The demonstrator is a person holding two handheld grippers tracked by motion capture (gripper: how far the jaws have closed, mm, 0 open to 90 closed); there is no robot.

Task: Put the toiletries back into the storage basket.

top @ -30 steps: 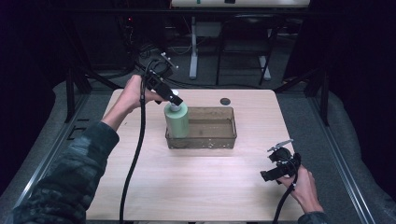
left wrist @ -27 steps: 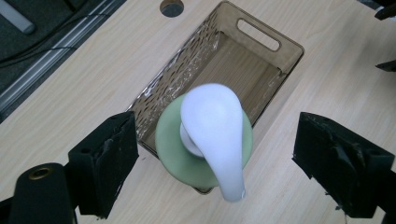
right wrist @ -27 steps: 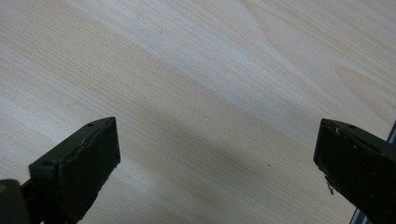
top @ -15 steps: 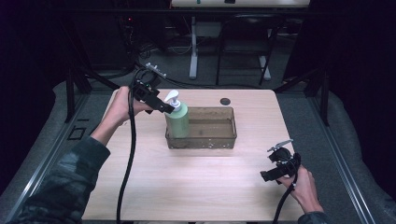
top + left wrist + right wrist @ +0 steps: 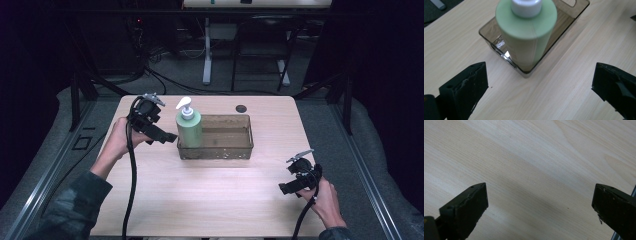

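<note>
1. The green pump bottle (image 5: 189,131) stands upright at the left end of the clear bin (image 5: 235,150).
2. The left gripper (image 5: 167,137) has just been opening its jaws; nothing is between them.
3. The right gripper (image 5: 285,188) rests released on the desk (image 5: 210,200).
4. Risk: a careless sideways withdrawal could clip the tall bottle and tip it.

I'm seeing a small dark disc (image 5: 241,108) lying on the wooden table (image 5: 210,195), near its far edge.

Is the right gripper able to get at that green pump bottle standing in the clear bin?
Probably yes: the right gripper is open, and bare table lies between it and the green pump bottle, though the clear bin walls its base.
</note>
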